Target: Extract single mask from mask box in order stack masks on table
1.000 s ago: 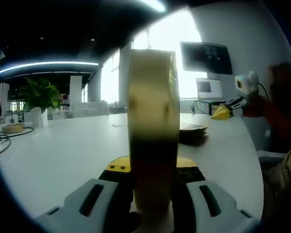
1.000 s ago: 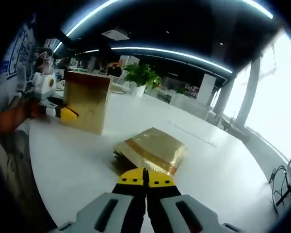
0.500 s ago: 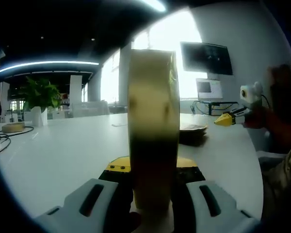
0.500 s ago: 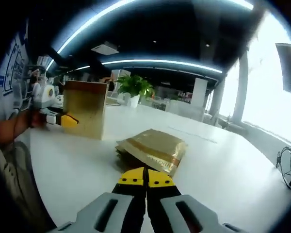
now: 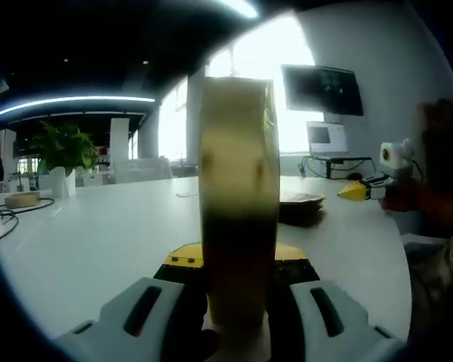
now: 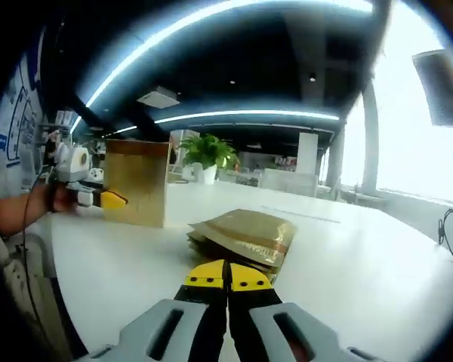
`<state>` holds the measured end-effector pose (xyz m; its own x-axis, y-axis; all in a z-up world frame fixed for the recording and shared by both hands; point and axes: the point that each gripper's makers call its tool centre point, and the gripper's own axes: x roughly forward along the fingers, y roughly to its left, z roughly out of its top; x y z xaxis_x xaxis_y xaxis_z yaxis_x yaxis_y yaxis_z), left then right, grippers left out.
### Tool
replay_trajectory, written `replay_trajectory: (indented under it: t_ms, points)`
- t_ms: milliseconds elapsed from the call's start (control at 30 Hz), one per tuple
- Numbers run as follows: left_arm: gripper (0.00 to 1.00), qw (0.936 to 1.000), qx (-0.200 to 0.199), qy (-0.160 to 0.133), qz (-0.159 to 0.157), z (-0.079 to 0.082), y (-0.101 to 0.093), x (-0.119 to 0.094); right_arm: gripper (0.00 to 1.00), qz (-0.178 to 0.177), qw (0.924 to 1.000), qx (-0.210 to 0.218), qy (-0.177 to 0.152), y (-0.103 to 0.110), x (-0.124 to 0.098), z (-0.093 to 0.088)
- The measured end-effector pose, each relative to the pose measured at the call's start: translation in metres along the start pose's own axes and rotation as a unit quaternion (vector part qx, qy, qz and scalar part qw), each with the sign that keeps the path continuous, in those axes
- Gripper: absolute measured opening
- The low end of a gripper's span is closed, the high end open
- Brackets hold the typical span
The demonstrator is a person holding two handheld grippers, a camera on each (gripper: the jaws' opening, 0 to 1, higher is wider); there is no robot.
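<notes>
The left gripper (image 5: 238, 302) was clamped on the upright gold mask box (image 5: 238, 196), jaws pressed to its sides, standing on the white table (image 5: 98, 241). The right gripper (image 6: 227, 280) had its jaws closed together, holding nothing, low over the table. Just ahead of its tips lay a stack of gold mask packets (image 6: 245, 237); the box (image 6: 138, 182) stood farther left, well apart from them.
</notes>
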<state>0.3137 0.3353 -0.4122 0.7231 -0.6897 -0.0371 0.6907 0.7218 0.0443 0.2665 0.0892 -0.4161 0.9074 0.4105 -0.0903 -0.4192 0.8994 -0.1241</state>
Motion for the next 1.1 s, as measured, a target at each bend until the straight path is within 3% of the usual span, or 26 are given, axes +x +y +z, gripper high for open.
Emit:
replay_trajectory:
  t_ms: [133, 333, 533, 700, 1100]
  points:
    - [0.20, 1.0000, 0.001, 0.000, -0.002, 0.0022, -0.0080, 0.0000, 0.00, -0.004, 0.9997, -0.006, -0.025, -0.0039, -0.0024, 0.0097]
    - [0.20, 1.0000, 0.003, -0.001, -0.003, 0.0028, -0.0073, 0.0000, 0.00, 0.006, 0.9995, -0.024, -0.021, -0.0010, -0.0024, 0.0069]
    - [0.20, 1.0000, 0.002, -0.001, -0.001, 0.0038, -0.0099, 0.0000, 0.00, 0.009, 0.9997, -0.003, -0.024, -0.0038, -0.0035, 0.0064]
    - [0.20, 1.0000, 0.002, -0.001, -0.001, 0.0039, -0.0094, -0.0001, 0.00, 0.010, 0.9994, -0.024, -0.025, -0.0012, -0.0042, 0.0050]
    - [0.20, 1.0000, -0.002, 0.000, 0.002, 0.0032, -0.0020, -0.0007, 0.00, 0.002, 0.9995, -0.025, -0.022, -0.0025, -0.0044, 0.0043]
